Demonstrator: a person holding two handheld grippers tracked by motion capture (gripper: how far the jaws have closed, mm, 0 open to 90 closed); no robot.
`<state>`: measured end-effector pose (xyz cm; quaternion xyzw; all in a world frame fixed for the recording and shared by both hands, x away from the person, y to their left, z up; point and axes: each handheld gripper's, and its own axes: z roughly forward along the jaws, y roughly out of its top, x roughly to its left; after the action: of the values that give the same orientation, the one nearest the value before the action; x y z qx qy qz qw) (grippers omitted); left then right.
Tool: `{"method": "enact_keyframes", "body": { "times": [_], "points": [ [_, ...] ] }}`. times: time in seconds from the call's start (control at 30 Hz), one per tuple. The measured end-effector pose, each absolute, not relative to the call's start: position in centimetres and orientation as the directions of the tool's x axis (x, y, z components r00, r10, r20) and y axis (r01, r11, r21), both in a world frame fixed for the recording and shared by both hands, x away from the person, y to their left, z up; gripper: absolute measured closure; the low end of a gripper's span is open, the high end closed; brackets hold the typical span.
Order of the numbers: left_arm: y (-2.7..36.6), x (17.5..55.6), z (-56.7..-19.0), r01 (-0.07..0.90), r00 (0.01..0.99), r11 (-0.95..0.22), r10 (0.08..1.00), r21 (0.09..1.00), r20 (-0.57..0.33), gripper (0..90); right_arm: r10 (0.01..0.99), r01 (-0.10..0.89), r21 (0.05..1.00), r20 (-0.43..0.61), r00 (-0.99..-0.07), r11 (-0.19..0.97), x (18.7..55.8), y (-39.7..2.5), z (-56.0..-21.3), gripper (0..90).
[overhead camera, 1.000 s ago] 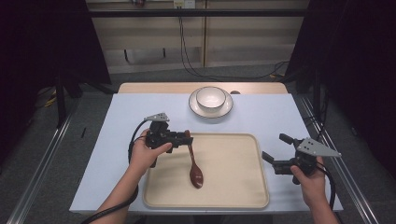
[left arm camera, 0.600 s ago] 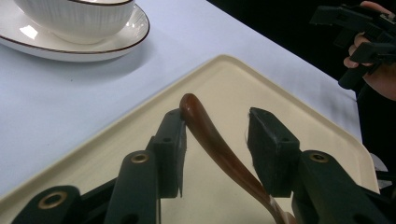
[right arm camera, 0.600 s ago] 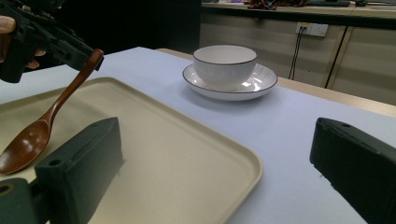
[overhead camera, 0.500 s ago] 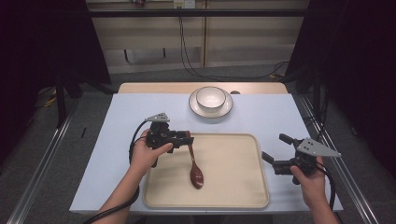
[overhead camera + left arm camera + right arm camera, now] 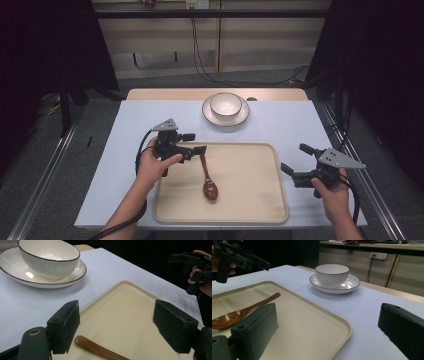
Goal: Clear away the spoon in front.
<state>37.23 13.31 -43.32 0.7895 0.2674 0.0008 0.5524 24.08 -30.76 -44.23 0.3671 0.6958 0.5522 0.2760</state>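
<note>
Dark brown wooden spoon [image 5: 207, 180] lying flat on the beige rectangular plastic tray [image 5: 250, 210], left gripper [image 5: 196, 143] spread wide just above its handle tip, right gripper [image 5: 295, 160] also agape, beside the tray's right edge

The spoon [image 5: 207, 179] in the middle of the high view looks like dark brown wood with a smooth, glossy polish. Under it the cream tray [image 5: 250, 200] is matt and smooth, like plastic. At upper centre, the white bowl [image 5: 225, 104] and its saucer [image 5: 241, 116] shine like glazed ceramic, finely ribbed, with thin dark rims. The table [image 5: 120, 145] has a pale, matt, smooth top.
</note>
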Motion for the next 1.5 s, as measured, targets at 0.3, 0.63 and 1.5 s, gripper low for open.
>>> {"method": "enact_keyframes", "body": {
  "times": [0.3,0.63,1.5],
  "points": [
    [14.7,37.1,-42.9,0.403,0.856,-0.229,0.437,0.886,-0.276,16.2,0.815,0.206,0.971,0.019,-0.579,0.124,24.1,-30.8,-44.2,2.2],
    [15.9,36.7,-42.5,0.368,0.864,-0.212,0.438,0.905,-0.248,14.0,0.812,0.207,0.970,0.018,-0.583,0.127,24.1,-30.7,-44.3,2.2],
    [19.9,35.7,-42.1,0.358,0.839,-0.175,0.492,0.917,-0.233,13.1,0.809,0.206,0.970,0.015,-0.587,0.132,24.2,-30.6,-44.3,2.2]
  ]
}}
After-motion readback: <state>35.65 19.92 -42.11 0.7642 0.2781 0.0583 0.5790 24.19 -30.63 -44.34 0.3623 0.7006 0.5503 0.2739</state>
